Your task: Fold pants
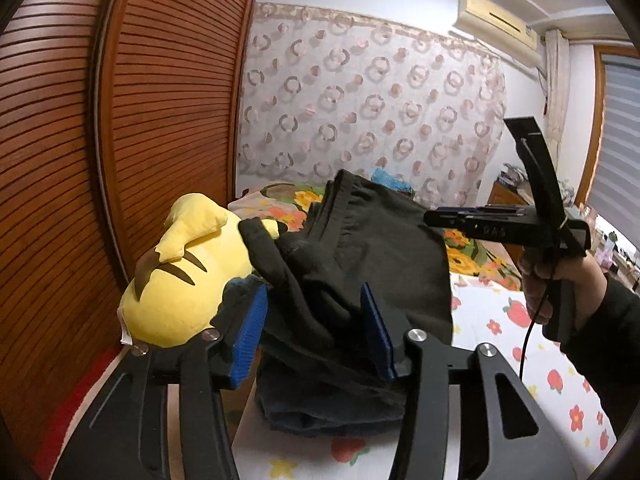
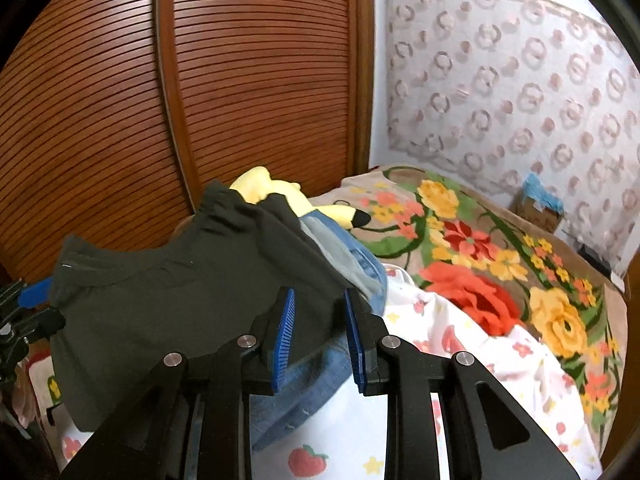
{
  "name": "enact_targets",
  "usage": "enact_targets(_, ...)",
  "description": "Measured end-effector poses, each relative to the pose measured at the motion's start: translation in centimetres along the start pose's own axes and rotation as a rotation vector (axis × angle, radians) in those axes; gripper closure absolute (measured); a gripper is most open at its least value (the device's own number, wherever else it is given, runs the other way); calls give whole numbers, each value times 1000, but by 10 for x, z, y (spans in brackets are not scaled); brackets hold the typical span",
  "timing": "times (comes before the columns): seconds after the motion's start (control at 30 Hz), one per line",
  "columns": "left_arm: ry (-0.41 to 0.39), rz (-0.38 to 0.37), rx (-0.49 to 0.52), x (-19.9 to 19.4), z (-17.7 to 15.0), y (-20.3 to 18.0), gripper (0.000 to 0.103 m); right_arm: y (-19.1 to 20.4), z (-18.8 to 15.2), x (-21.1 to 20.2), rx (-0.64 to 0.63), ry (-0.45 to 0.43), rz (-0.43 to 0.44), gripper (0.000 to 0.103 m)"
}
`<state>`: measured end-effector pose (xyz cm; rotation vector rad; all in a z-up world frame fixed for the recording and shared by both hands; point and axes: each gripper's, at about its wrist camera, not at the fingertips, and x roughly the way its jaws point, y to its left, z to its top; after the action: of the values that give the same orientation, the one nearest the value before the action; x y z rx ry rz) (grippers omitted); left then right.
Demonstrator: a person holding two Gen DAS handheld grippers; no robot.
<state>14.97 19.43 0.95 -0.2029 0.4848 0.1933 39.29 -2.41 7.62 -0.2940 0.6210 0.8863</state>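
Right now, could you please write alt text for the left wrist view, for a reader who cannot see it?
Dark pants lie heaped on a fruit-print bed sheet, bunched between the open blue-padded left gripper. A yellow plush toy lies at left by a slatted wooden door; a hand holds the right gripper at right.

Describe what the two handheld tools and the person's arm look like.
Each tool is a black frame of flat slotted links joined by round silver pins, ending in two blue ribbed pads. The left tool and right tool look alike. Seen from the side, the right tool has a pistol-style black handle, faint pale lettering on its body and a thin black cable hanging below. The hand gripping it comes out of a dark sleeve.
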Motion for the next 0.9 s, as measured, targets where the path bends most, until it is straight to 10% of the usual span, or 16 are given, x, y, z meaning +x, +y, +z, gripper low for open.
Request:
enact_targets(0.13, -5, -13, 9, -11, -1, -5, 25, 7, -6, -14, 17, -15, -14, 77)
enact_targets(0.5, 24, -44, 106, -42, -7, -37, 12, 34, -48, -85, 76, -74, -56, 77)
enact_targets(0.9, 6, -120, 162, -83, -21, -76, 0, 78, -93, -170, 123, -145, -155, 36)
